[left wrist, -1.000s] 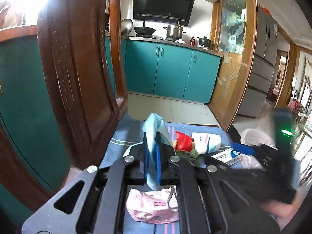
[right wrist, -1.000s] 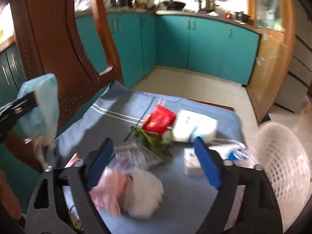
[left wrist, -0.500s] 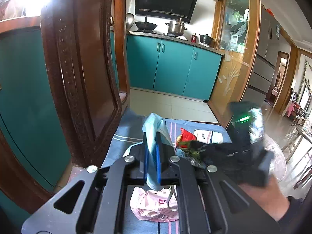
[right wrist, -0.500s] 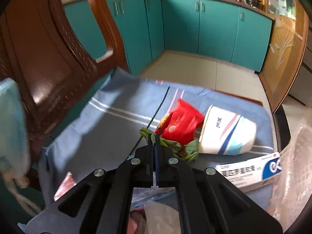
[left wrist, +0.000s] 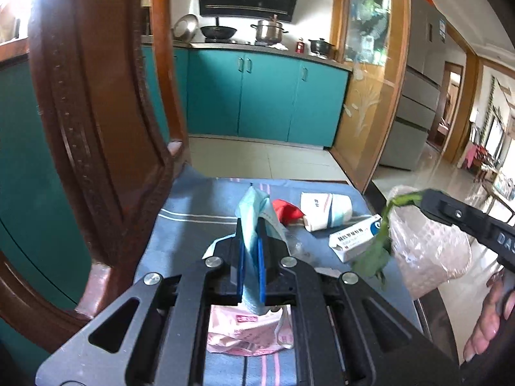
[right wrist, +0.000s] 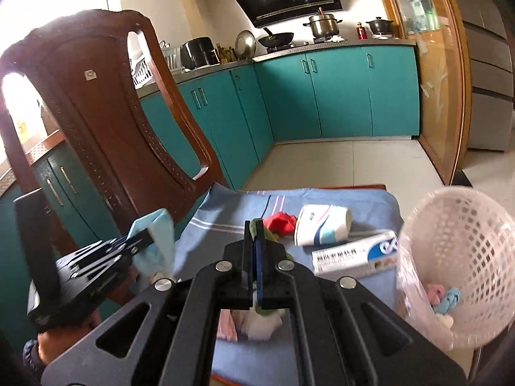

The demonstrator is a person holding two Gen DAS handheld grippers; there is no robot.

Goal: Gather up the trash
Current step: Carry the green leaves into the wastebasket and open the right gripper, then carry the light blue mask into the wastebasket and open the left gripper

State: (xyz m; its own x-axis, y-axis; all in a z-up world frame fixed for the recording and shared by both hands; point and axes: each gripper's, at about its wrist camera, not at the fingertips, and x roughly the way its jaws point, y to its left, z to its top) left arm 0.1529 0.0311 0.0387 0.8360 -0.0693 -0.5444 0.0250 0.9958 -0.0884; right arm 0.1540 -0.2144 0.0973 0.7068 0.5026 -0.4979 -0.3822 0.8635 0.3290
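My left gripper (left wrist: 251, 225) is shut on a light blue face mask (left wrist: 252, 207) and holds it above the blue cloth (left wrist: 193, 225); it also shows in the right wrist view (right wrist: 145, 236) with the mask (right wrist: 157, 241). My right gripper (right wrist: 256, 228) is shut on a green leafy scrap (right wrist: 256, 225), lifted off the cloth; in the left wrist view the scrap (left wrist: 376, 251) hangs from the gripper (left wrist: 418, 197) next to the lined white basket (left wrist: 428, 244). The basket (right wrist: 457, 257) stands at the right.
On the cloth lie a red wrapper (right wrist: 280, 222), a white paper cup (right wrist: 322, 225) on its side, a white and blue box (right wrist: 354, 254) and a pink wrapper (left wrist: 248, 331). A wooden chair back (right wrist: 106, 122) rises at the left.
My right gripper closed on the green scrap, lifted it from the cloth and carried it right toward the basket. My left gripper kept holding the mask.
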